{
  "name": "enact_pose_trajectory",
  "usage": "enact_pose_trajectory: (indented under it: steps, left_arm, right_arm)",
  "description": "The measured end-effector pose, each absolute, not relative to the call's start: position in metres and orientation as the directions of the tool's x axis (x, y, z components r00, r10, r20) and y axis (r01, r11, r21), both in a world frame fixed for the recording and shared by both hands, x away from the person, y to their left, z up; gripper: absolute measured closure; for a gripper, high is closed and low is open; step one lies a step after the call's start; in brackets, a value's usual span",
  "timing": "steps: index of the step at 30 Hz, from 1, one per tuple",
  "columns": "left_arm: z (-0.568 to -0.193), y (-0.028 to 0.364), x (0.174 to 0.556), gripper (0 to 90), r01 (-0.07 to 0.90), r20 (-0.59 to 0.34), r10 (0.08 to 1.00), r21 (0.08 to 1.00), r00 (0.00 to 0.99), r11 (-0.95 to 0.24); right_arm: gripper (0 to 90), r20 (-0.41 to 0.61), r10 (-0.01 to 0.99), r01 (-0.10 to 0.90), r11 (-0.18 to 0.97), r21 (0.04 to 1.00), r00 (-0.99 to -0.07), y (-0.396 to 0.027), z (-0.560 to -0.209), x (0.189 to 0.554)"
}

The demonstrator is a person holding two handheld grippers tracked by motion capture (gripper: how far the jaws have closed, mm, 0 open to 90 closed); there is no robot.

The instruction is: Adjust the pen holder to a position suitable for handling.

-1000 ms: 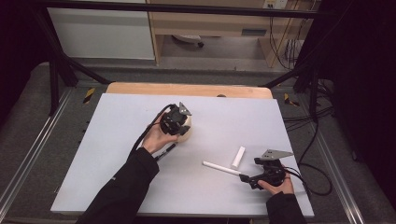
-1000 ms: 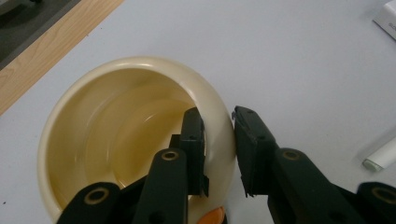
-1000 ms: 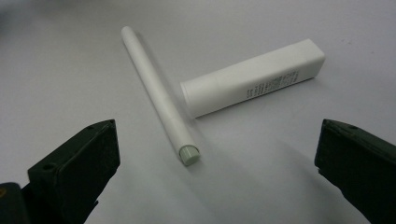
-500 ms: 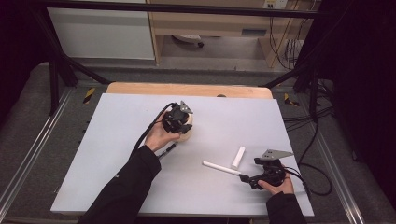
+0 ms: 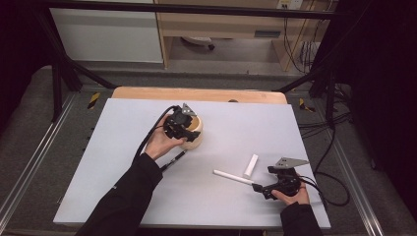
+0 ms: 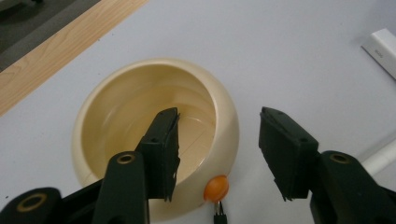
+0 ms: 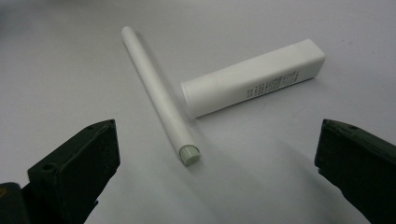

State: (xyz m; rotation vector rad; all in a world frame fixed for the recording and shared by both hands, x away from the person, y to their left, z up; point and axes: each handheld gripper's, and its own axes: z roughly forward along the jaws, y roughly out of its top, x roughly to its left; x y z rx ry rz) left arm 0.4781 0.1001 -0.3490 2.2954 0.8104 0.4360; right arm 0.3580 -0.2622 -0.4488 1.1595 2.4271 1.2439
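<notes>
High view. Left gripper (image 5: 185, 129): held over the cream bowl (image 5: 194, 139), which sits under and just beyond its jaws on the white table top (image 5: 123, 147). Its jaws have just been opening, and they now straddle the bowl's near wall without pressing it, so the bowl appears to be freshly let go and stands free on the table. Right gripper (image 5: 263, 189): low near the table's front edge, jaws pointed at the white stick (image 5: 232, 177), whose near end lies just ahead of them; the short white tube (image 5: 251, 165) lies a little farther beyond. Room: bare table all round the bowl, wooden strip (image 5: 196, 93) well behind it; the right hand has little table left behind it.

Left gripper view. Jaws parted. One jaw hangs inside the cream bowl (image 6: 154, 126), the other outside its wall, neither touching. Bowl upright and seemingly empty. Small orange knob (image 6: 216, 188) at the bowl's near rim; what it belongs to I cannot tell. Clear way up and out.

Right gripper view. Jaws wide apart, nothing between them. White stick (image 7: 159, 93) runs straight away from the gap, capped end nearest, probably the next pick. White tube (image 7: 254, 77) lies beside it to the right, close at one end, so a grip near the stick's cap avoids it.
</notes>
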Motion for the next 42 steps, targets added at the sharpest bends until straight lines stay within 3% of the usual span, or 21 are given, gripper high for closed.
enact_pose_trajectory:
  steps: [4,25,42]
  left_arm:
    - [-0.347,0.109,0.473,35.6,0.444,0.082,0.661,0.679,0.746,-0.585]
    - [-0.361,0.156,0.436,9.2,0.492,0.053,0.693,0.665,0.719,-0.562]
    - [-0.388,0.166,0.429,7.2,0.532,0.027,0.702,0.631,0.711,-0.564]
  right_arm:
    - [0.7,0.181,0.71,0.562,0.346,0.751,-0.68,-0.262,-0.449,0.358]
    - [0.7,0.181,0.711,0.564,0.347,0.75,-0.679,-0.261,-0.45,0.358]
    - [0.7,0.188,0.716,0.57,0.338,0.749,-0.672,-0.262,-0.449,0.358]
